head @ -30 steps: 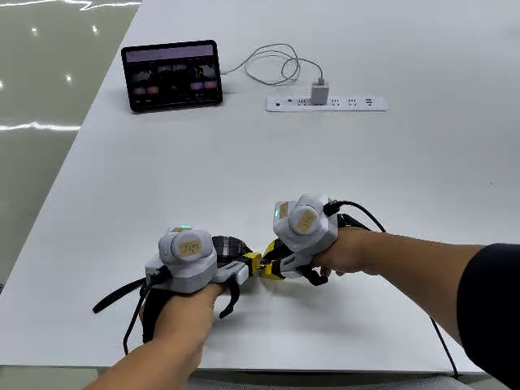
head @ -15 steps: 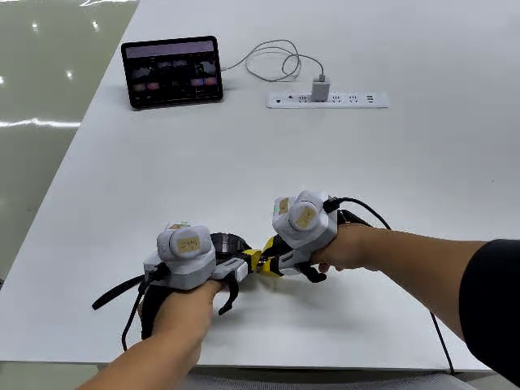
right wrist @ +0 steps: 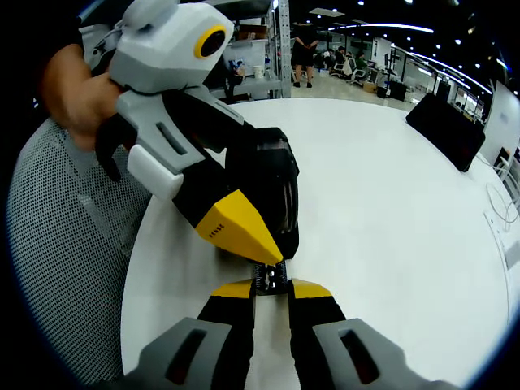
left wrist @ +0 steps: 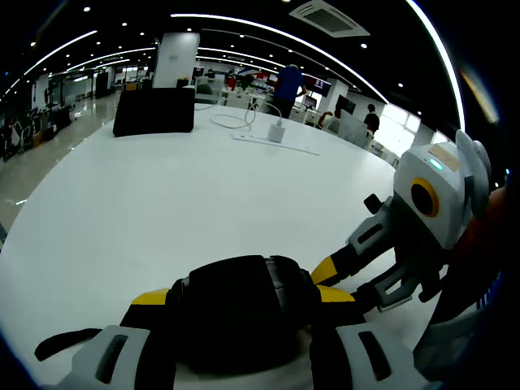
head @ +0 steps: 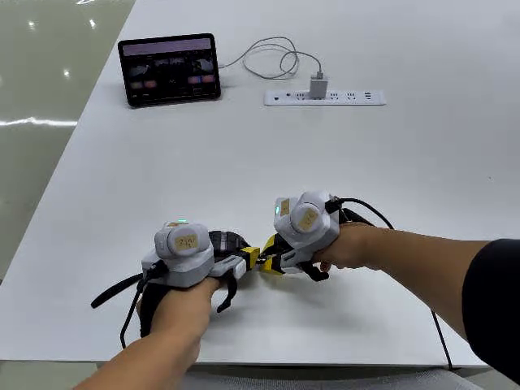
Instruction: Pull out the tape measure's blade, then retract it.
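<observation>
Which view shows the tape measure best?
The right gripper view: the tape measure sits clamped in the left tongs, its blade tip between the right tongs. The left gripper view gives its dark back; the head view, a sliver.

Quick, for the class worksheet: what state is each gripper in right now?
Left gripper: shut on the tape measure.
Right gripper: shut on the blade tip, close against the case.

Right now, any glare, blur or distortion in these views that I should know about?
Head view: sharp and evenly lit, with glare streaks on the glossy floor and soft shadows on the table. Left gripper view: fisheye bends the ceiling lights into arcs; the close tape measure looks dark. Right gripper view: the table's near edge bows.
</observation>
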### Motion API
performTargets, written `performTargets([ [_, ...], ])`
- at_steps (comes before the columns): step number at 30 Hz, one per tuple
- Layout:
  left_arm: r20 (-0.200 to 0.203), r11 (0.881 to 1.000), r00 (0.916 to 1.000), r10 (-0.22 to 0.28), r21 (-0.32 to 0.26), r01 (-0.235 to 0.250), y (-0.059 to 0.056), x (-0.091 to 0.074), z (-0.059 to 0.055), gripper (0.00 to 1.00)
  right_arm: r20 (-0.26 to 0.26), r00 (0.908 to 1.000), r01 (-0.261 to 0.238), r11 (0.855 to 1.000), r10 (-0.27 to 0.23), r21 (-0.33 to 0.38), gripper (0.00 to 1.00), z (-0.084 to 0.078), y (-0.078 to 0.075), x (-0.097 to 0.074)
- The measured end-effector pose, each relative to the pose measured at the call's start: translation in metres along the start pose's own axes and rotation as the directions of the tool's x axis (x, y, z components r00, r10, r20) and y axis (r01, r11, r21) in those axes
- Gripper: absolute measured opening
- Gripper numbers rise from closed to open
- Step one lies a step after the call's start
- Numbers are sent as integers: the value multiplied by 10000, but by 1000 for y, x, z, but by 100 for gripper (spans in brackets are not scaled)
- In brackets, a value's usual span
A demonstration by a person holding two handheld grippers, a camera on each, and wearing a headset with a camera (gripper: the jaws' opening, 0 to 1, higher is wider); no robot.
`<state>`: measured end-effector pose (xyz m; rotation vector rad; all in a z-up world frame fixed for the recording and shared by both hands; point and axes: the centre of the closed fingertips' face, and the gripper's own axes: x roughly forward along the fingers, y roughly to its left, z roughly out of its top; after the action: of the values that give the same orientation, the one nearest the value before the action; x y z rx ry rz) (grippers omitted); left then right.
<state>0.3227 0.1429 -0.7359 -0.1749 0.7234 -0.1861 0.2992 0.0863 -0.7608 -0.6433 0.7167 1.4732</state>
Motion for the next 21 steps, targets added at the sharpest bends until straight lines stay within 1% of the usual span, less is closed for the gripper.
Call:
performTargets([
  [6, 2, 10000, 10000, -11, -55, 11, 0, 0, 0, 62, 113, 9999, 27, 10000, -27, 6, 11, 4, -1, 3],
  [11, 12, 10000, 10000, -24, -70, 24, 0, -1, 0, 62, 69, 10000, 58, 10000, -58, -67, 10, 8, -1, 6],
  [14, 6, 10000, 10000, -33, -92, 33, 0, -1, 0, 62, 41, 10000, 40, 10000, -40, -7, 10, 8, -2, 7],
  [21, 13, 9999, 10000, -46, -94, 46, 0, -2, 0, 63, 190, 9998, 68, 9998, -71, 161, 11, 10, -1, 8],
])
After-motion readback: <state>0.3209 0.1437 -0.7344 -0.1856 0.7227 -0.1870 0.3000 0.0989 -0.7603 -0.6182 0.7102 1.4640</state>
